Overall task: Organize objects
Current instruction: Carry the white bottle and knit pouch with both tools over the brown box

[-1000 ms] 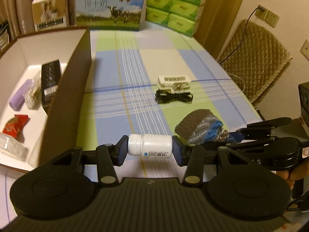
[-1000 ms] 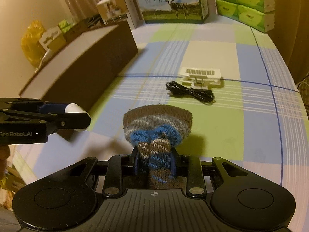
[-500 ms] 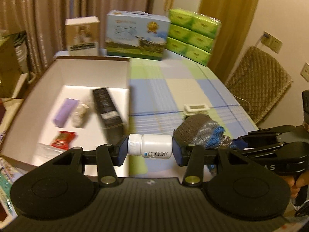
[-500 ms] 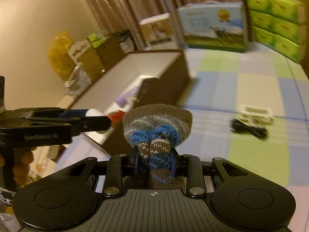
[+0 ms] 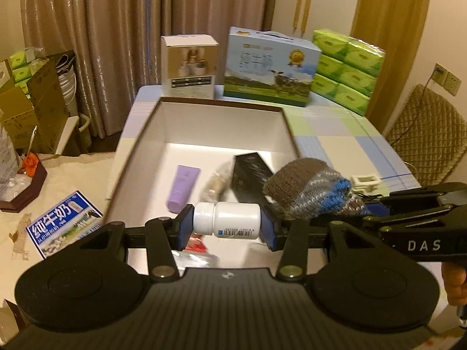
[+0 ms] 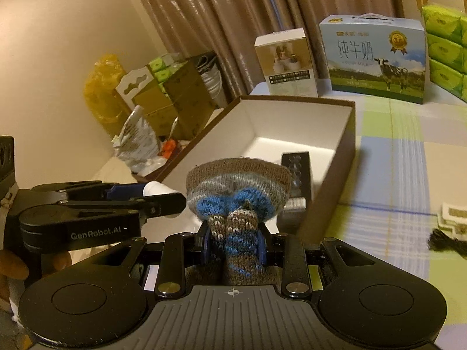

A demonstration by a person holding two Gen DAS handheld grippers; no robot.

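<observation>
Two grippers are crowding at centre frame over the open box (image 5: 287,125): the left gripper (image 5: 227,224) is clamping the white pill bottle (image 5: 227,220), the right gripper (image 6: 233,243) is pinching the knitted sock (image 6: 238,192), and releasing together risks collision.

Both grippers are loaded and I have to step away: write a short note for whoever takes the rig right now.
Left gripper: shut on the white bottle, held sideways over the near end of the box.
Right gripper: shut on the knit hat, level with the box's near right corner, close beside the left gripper.
Done: the purple tube, black carton, a clear wrapped item and a red packet lie in the box.
Left: release the bottle and hat into the box, then fetch the white clip and black cable from the tablecloth.
</observation>
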